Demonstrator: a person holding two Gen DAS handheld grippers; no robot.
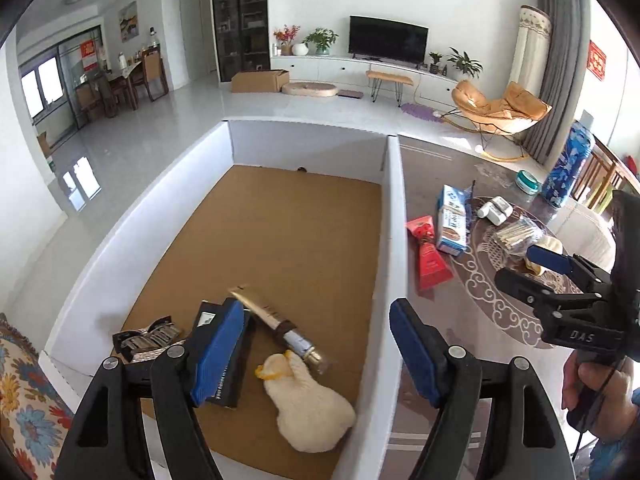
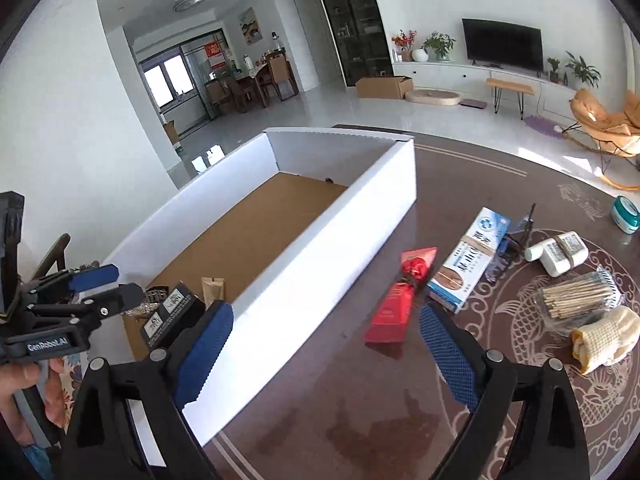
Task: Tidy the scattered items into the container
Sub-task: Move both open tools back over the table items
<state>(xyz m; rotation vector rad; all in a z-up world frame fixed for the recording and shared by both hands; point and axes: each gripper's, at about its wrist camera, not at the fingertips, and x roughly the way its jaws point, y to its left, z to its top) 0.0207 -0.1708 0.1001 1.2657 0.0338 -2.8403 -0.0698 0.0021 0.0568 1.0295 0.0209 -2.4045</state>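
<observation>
Right wrist view: right tool (image 2: pixel 322 344) gapes empty above the red packet (image 2: pixel 394 306) on the counter (image 2: pixel 360 420) beside the container (image 2: pixel 320 276); straddle its narrow width before closing. Left tool (image 1: pixel 318 354) hangs open over the container wall.

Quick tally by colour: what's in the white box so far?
Black: 1, the flat box
Gold: 1, the tube
Cream: 1, the knit pouch
Silver-and-black: 1, the small item in the corner
Total: 4
</observation>
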